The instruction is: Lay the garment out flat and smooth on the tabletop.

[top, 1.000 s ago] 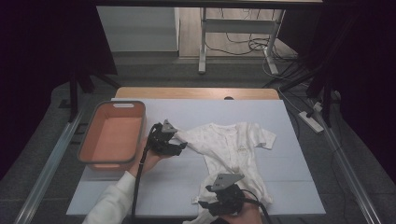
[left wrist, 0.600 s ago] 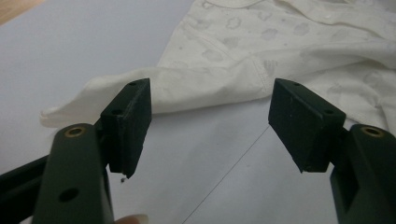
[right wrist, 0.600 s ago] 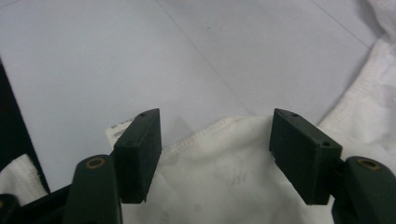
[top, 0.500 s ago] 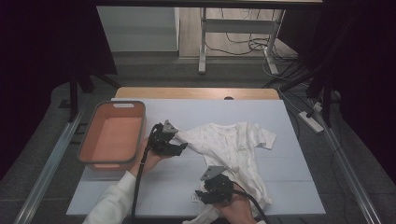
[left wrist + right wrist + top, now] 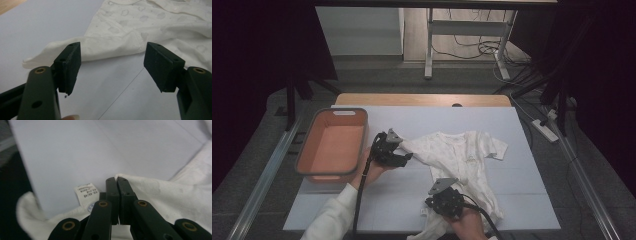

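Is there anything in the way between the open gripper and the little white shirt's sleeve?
Nothing visible. In the left gripper view, the left gripper stands open with only bare white table cover between its jaws and the sleeve of the white baby garment.

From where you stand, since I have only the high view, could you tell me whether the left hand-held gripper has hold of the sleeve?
Observer: No, the left hand-held gripper is open, its jaws either side of the sleeve.
Operator: Thank you. Is the right one gripping?
Observer: Yes, the right hand-held gripper is shut on the garment's hem.
Operator: Anything beside it?
Observer: A white care label lies just beside its jaws.
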Tool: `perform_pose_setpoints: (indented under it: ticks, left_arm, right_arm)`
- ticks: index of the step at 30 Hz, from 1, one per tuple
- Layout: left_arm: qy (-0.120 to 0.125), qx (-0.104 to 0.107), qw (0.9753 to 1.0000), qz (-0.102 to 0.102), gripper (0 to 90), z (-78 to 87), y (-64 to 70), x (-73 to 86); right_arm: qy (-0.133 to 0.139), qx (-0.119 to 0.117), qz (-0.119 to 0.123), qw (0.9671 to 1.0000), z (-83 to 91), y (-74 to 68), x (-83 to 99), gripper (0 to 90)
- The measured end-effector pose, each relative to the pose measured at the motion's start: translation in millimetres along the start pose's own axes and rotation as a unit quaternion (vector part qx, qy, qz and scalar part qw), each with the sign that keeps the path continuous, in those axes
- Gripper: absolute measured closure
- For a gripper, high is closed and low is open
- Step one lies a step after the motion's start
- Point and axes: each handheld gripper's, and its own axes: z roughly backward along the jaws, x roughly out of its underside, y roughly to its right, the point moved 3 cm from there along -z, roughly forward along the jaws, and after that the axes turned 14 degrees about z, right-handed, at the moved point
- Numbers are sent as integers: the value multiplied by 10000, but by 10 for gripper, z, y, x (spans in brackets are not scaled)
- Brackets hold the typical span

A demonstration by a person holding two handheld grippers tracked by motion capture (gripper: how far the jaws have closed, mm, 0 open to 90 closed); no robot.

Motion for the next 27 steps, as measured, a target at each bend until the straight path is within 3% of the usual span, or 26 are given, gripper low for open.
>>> perform_pose_setpoints:
  ticks: [2, 6, 12, 17, 24, 26, 27]
  left_arm:
    - [5, 4, 10000, 10, 308, -2, -4, 0]
    - [15, 0, 10000, 17, 308, 5, -8, -1]
    - [18, -11, 10000, 8, 308, 9, -6, -2]
    - [8, -13, 10000, 15, 308, 3, -10, 0]
    - [2, -12, 10000, 10, 308, 0, -5, 1]
    - [-5, -11, 10000, 10, 308, -2, -6, 1]
    - [-6, -13, 10000, 8, 308, -2, -7, 1]
  right_arm:
    - [102, -180, -33, 9998, 24, -60, -24, 887]
    - [327, -446, 255, 9981, 61, -269, -111, 888]
    - [354, -744, 527, 9952, 41, -467, -167, 887]
    - [522, -876, 600, 9930, 66, -518, -203, 885]
    - [624, -843, 569, 9929, 75, -506, -204, 869]
    - [678, -877, 551, 9923, 64, -501, -207, 806]
    - [673, -911, 529, 9922, 56, -503, -210, 732]
